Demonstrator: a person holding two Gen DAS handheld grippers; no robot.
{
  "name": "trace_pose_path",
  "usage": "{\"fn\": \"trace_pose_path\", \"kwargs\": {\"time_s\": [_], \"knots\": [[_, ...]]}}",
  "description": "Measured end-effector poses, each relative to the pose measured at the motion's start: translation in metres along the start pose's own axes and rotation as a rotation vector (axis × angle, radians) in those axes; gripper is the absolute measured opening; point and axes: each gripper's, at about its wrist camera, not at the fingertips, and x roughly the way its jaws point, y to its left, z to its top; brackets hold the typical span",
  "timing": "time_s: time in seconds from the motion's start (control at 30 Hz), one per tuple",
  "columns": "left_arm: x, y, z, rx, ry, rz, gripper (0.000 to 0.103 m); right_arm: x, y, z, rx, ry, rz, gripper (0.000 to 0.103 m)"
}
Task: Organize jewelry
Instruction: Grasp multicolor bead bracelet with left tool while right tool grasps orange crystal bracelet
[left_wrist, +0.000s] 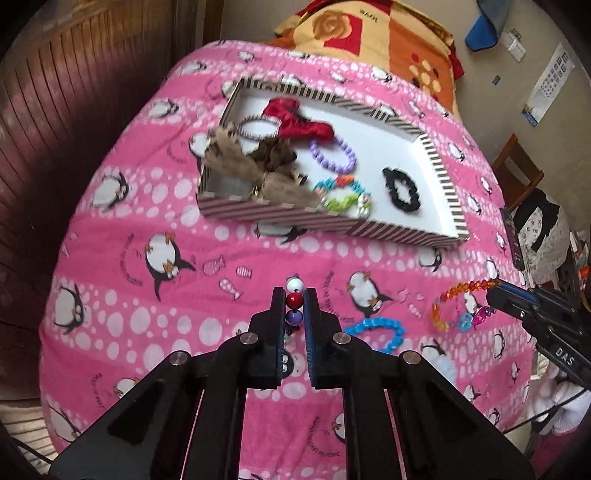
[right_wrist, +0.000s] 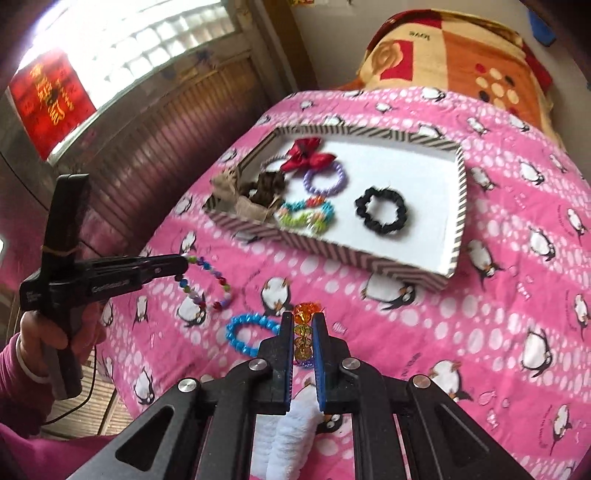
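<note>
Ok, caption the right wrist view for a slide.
Right gripper pinches an orange bead bracelet short of the striped tray.

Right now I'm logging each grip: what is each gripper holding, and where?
Left gripper pinches a multicolored bead bracelet by a few beads of its loop; right gripper likewise an orange-yellow bead bracelet.

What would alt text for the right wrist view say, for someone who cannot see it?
A black two-finger tool grips an orange and yellow faceted-bead bracelet above a pink penguin-print blanket. Beyond it, a striped shallow cardboard box holds a red satin bow, a lilac bead bracelet and a black fabric scrunchie. At left, a second black tool holds a multicoloured bead bracelet.
</note>
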Motion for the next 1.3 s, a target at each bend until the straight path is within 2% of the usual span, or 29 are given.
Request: {"fn": "trace_pose_path", "kwargs": {"time_s": [0.33,0.57,1.0,1.3], "knots": [[-0.023,-0.020,0.034,0.059,-0.069,0.018,0.008,-0.012,-0.010,0.016,0.003,-0.038,-0.030,0.008],[-0.023,-0.043,0.060,0.119,-0.097,0.025,0.008,-0.015,-0.022,0.024,0.029,-0.053,-0.044,0.008],[0.013,-0.085,0.113,0.242,-0.106,0.069,0.008,-0.013,-0.051,0.058,0.077,-0.094,-0.096,0.008],[0.055,-0.102,0.149,0.288,-0.076,0.081,0.008,0.002,-0.075,0.084,0.107,-0.095,-0.130,0.008]]}}
